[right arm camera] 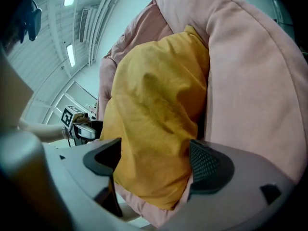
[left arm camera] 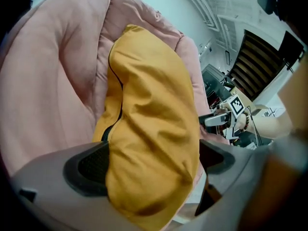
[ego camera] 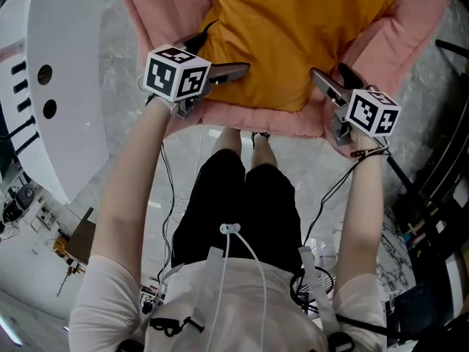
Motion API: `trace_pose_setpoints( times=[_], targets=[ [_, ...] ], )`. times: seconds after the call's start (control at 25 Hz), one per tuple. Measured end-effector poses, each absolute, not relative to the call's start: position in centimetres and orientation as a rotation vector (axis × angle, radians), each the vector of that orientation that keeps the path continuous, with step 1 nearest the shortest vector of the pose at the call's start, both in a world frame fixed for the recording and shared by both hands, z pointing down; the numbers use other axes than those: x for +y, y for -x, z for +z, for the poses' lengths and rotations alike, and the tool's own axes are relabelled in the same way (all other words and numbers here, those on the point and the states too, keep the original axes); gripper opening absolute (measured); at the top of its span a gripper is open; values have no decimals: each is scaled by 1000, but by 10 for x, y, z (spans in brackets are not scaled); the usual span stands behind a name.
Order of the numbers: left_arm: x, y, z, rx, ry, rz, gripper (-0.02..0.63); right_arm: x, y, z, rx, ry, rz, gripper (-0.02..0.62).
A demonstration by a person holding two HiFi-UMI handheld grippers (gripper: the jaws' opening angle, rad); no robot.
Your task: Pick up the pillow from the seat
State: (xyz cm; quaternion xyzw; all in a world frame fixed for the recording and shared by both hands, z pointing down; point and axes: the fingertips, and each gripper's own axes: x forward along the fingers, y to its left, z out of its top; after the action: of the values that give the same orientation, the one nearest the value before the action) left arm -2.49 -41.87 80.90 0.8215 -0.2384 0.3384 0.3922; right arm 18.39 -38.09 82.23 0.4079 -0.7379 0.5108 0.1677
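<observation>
As jaws gape, left gripper [left arm camera: 154, 165], right gripper [right arm camera: 156, 162], astride pillow [ego camera: 293, 28]

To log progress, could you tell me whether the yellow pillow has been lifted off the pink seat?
No, the yellow pillow lies on the pink seat.

We look steeply down from the person's head onto a mustard-yellow fabric pillow [ego camera: 293, 35] on a pink padded seat [ego camera: 242, 117]. Cameras on the left hand-held gripper [ego camera: 223, 53] and right hand-held gripper [ego camera: 331, 79] sit close, facing that pillow from opposite sides.
</observation>
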Motion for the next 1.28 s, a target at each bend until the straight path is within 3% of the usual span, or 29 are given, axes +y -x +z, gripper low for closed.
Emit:
trace_pose_setpoints(
  times=[0.64, 1.12, 1.28],
  targets=[
    [-447, 20, 834, -603, -2069, 1005, 569, -389, -170, 855, -2081, -1046, 1539, 434],
    [-450, -2, 860, -627, -2045, 921, 568, -399, -163, 877, -2105, -1039, 1542, 433],
    [-447, -4, 857, -642, -2072, 896, 522, -400, -161, 875, -2139, -1072, 1528, 425]
  ],
)
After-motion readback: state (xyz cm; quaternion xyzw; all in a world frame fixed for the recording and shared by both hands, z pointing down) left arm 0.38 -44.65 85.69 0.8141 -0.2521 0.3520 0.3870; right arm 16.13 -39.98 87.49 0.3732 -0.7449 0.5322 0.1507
